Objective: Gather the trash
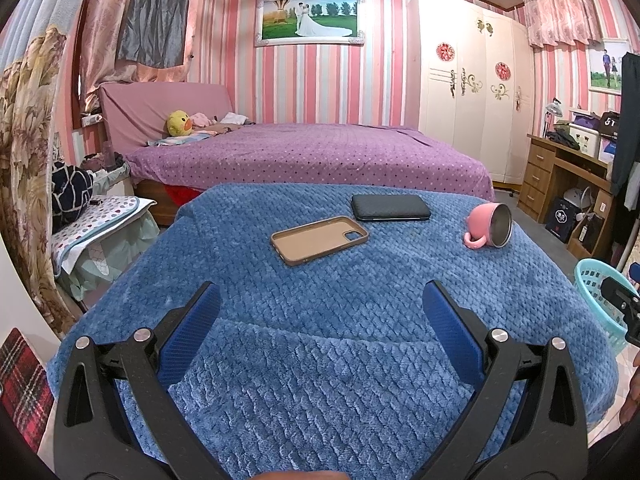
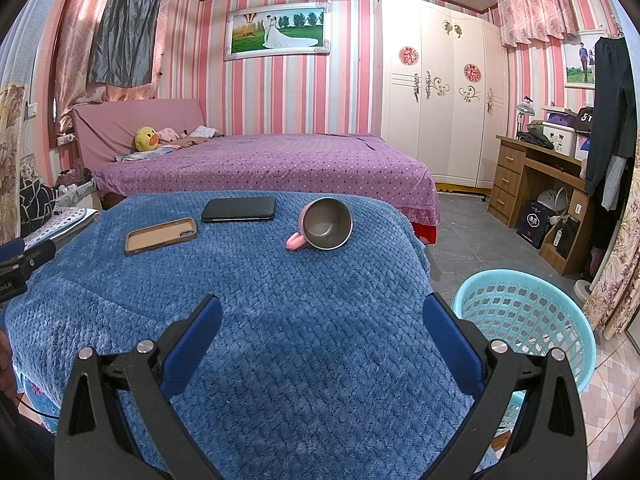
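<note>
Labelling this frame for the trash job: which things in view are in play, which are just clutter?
In play:
- tan phone case
- black phone
- pink cup, tipped on its side
- teal basket on the floor beside the blue blanket
- left claw and right claw, both open, empty

Lying about:
- duck plush
- purple bed
- wooden desk

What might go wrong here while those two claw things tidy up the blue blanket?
The tipped pink mug with a steel inside lies on its side on the soft blue blanket and could roll if nudged. The tan phone case and black phone may be binned as trash in the turquoise plastic basket by mistake.
</note>
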### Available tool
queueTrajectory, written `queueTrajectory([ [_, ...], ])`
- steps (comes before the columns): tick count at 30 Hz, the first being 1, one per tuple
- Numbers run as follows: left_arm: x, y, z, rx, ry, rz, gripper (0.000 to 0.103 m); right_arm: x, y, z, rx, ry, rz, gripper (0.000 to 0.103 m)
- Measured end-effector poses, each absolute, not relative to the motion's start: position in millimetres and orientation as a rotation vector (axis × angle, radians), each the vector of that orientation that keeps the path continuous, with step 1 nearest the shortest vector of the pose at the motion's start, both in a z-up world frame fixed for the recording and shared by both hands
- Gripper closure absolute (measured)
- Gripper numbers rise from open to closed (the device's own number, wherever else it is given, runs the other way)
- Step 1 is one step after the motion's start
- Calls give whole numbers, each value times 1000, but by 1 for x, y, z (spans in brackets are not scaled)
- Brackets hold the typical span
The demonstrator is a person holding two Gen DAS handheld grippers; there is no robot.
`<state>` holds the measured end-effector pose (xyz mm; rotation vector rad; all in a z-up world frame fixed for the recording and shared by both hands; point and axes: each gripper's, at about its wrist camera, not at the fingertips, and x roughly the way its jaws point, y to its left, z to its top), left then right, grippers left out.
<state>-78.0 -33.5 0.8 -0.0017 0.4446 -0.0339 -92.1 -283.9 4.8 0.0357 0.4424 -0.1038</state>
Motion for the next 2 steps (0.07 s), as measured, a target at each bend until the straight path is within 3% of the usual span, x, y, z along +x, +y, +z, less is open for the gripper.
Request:
queueTrajectory([
  [2, -78, -34, 1, -2, 445, -36, 5, -92, -284, 5, 36, 441, -104, 5],
])
